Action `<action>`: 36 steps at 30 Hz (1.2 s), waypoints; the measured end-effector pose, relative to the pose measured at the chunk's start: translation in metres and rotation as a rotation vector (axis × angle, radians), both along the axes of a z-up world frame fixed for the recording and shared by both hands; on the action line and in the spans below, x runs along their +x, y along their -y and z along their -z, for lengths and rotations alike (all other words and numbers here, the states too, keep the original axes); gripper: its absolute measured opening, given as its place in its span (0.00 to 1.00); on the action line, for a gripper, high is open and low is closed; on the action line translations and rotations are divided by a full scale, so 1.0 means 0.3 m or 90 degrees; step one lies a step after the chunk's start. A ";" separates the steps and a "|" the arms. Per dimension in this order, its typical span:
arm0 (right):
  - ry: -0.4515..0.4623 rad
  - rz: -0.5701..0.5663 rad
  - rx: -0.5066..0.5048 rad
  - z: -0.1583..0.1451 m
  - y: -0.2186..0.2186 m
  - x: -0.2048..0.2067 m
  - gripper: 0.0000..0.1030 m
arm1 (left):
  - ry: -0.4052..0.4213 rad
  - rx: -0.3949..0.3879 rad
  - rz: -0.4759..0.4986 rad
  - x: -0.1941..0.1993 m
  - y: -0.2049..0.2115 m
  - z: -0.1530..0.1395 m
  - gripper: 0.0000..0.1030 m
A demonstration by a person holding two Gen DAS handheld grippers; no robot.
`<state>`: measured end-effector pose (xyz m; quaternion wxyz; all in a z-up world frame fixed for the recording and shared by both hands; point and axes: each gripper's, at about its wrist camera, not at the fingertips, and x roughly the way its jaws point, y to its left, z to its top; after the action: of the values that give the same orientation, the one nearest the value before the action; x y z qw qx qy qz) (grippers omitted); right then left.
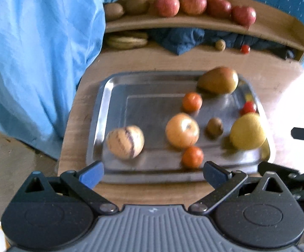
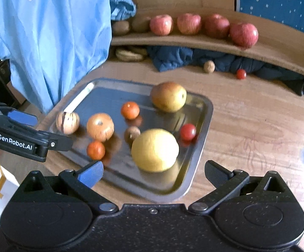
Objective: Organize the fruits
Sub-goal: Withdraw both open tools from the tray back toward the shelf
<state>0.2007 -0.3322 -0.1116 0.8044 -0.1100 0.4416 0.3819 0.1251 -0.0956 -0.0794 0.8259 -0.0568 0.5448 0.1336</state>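
Wooden table point(image 2: 246, 113) bears steel tray point(image 2: 202, 138); apples point(image 2: 244, 34) line shelf point(image 2: 194, 41)

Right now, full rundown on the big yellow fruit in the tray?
The big yellow fruit is round to slightly oval with a matte, lightly dimpled skin, like a large lemon or citrus; the exact kind is unclear. It looks whole and unmarked. It sits in the metal tray near the corner closest to the right gripper, and its yellow reflects in the tray floor. A small brown fruit lies right beside it; contact is unclear. Nothing grips it: the jaws stand wide apart, short of it.
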 end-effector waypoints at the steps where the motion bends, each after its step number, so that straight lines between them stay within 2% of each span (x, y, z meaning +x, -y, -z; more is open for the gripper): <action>1: -0.008 -0.001 -0.005 0.005 0.004 -0.001 0.99 | -0.011 0.004 -0.001 -0.006 0.002 0.008 0.99; 7: -0.046 -0.008 -0.054 0.040 0.012 0.003 0.99 | -0.068 0.022 -0.004 -0.023 0.016 0.034 0.99; 13: -0.068 -0.006 -0.076 0.058 0.022 0.014 0.99 | -0.091 0.029 0.005 -0.019 0.026 0.033 0.99; 28: -0.071 0.071 -0.066 0.056 0.071 0.083 0.99 | -0.070 0.068 0.109 0.089 0.086 -0.002 0.99; 36: -0.049 0.099 -0.078 0.047 0.069 0.150 0.99 | -0.053 0.062 0.124 0.191 0.085 -0.019 0.99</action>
<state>0.2457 -0.3528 -0.1256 0.8059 -0.1093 0.5019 0.2944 0.1824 -0.1212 -0.0738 0.8134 0.0420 0.5745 0.0811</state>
